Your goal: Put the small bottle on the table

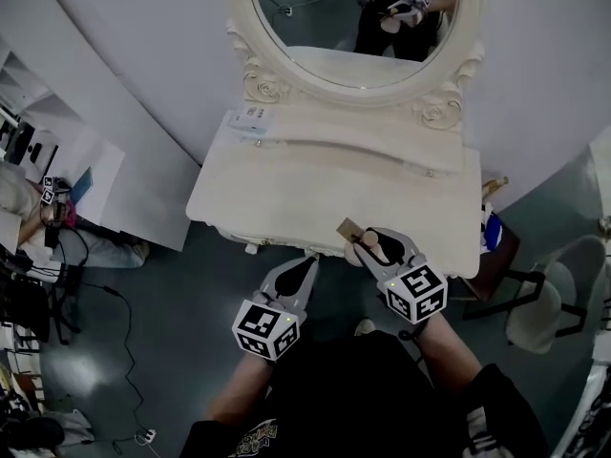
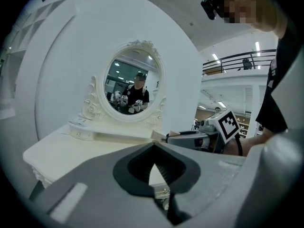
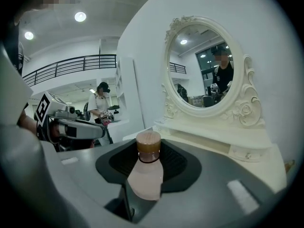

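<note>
The right claw (image 1: 372,247) clamps the small bottle (image 3: 146,174) at the worktop's (image 1: 315,191) front edge, seemingly for placing; the left claw (image 2: 155,149) rests closed, empty.

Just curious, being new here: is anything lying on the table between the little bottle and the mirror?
No. The head view shows only bare table between the bottle and the shelf under the mirror.

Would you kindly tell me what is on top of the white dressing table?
The oval mirror stands at the back of the table, a small white box beside its base. The right gripper holds the small bottle over the front edge, covering the tabletop beneath.
</note>
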`<state>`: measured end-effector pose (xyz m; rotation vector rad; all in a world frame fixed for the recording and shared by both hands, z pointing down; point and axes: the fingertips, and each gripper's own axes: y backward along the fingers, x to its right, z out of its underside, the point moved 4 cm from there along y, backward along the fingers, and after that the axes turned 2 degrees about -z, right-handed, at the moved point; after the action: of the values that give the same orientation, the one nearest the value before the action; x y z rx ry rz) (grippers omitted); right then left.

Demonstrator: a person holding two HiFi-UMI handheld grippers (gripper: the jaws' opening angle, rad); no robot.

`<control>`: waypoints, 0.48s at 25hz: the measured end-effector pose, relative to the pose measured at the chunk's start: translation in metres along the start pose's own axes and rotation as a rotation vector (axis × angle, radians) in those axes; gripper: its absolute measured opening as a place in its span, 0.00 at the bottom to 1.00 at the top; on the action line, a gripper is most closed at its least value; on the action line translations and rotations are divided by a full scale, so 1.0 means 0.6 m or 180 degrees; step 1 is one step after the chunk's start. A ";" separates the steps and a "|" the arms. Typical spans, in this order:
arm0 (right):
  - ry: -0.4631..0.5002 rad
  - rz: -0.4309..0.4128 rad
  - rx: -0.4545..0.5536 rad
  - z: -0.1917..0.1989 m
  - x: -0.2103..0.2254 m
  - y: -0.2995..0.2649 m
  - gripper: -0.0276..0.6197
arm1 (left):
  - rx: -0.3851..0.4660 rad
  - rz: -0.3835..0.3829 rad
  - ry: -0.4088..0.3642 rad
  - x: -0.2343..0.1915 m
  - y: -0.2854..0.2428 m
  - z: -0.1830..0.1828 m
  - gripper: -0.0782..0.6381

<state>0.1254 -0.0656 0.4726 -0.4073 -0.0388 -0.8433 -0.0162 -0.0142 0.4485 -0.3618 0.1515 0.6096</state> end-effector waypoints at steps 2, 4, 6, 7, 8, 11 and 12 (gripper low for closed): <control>-0.0048 0.0094 0.0019 -0.007 -0.008 -0.018 0.30 | -0.0041 0.0073 -0.0032 -0.029 0.003 -0.009 0.11; -0.0077 0.0178 0.0045 -0.018 -0.013 -0.036 0.30 | -0.0051 0.0158 -0.0059 -0.056 0.002 -0.021 0.11; -0.0103 0.0269 0.0064 -0.027 -0.017 -0.053 0.30 | -0.0048 0.0248 -0.0085 -0.081 -0.001 -0.033 0.11; -0.0116 0.0312 0.0064 -0.030 -0.020 -0.061 0.30 | -0.0050 0.0291 -0.0087 -0.093 -0.002 -0.036 0.11; -0.0128 0.0351 0.0061 -0.032 -0.024 -0.069 0.30 | -0.0056 0.0331 -0.0084 -0.104 -0.003 -0.039 0.11; -0.0154 0.0462 0.0058 -0.040 -0.035 -0.088 0.30 | -0.0072 0.0453 -0.0087 -0.133 -0.007 -0.044 0.11; -0.0159 0.0505 0.0058 -0.043 -0.037 -0.094 0.30 | -0.0075 0.0498 -0.0092 -0.141 -0.008 -0.046 0.11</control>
<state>0.0660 -0.0925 0.4632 -0.4087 -0.0596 -0.6760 -0.0825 -0.0732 0.4449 -0.3660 0.1459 0.7711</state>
